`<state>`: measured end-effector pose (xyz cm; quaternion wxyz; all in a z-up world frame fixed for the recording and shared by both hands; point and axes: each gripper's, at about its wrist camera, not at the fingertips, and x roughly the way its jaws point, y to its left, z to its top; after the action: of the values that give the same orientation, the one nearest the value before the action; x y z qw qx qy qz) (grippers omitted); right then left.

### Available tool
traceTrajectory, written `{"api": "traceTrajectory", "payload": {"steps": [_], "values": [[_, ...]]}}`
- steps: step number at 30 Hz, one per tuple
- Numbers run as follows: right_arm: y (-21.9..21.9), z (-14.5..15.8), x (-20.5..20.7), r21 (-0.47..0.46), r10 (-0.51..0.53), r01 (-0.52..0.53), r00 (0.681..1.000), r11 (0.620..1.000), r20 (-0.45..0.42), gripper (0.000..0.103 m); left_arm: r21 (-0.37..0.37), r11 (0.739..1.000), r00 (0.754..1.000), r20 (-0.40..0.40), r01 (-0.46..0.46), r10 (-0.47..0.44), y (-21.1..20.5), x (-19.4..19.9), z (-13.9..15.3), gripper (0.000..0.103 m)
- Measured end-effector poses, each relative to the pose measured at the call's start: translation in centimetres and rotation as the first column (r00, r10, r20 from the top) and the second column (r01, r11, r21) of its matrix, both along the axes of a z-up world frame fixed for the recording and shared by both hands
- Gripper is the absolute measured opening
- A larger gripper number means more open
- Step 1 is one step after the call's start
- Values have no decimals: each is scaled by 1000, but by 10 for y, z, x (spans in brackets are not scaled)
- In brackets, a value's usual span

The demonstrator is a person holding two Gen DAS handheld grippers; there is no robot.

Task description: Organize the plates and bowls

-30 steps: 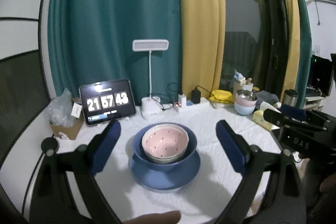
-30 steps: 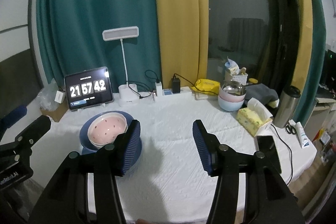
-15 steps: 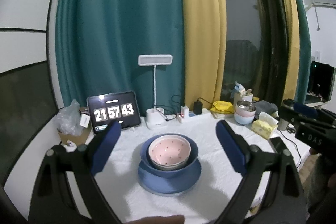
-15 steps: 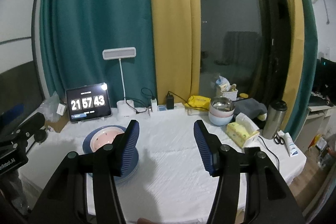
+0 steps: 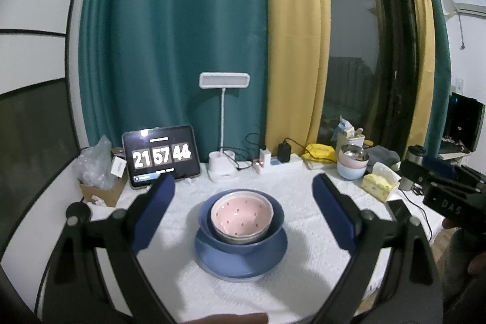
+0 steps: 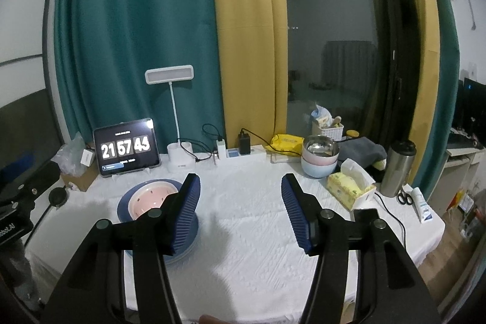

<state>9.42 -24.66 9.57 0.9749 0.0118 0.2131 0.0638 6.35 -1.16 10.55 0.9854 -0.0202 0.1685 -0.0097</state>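
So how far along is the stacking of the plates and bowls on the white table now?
Looks done: the pink speckled bowl sits nested in the dark blue bowl, which stands on the blue plate. In hand: nothing; the left gripper and right gripper are both open and empty. Possibly left: the pastel bowl stack at the back, if it counts.

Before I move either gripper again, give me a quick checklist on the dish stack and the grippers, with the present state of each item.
1. Pink bowl nested in blue bowl: ok.
2. Blue bowl sits on blue plate: ok, looks roughly centred.
3. Left gripper open, nothing between its jaws: ok.
4. Right gripper open and empty: ok.
5. Stack stands clear of the tablet clock and lamp base: ok.
6. Second bowl stack near the tissue box, whether it belongs to the job: cannot tell.
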Motion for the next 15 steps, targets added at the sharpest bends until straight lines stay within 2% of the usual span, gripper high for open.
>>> {"api": "traceTrajectory", "payload": {"steps": [15], "values": [[3, -8, 10, -2, 12, -12, 1000, 1000, -24, 59, -3, 1000, 1000, -14, 0, 0, -3, 10, -6, 93]]}}
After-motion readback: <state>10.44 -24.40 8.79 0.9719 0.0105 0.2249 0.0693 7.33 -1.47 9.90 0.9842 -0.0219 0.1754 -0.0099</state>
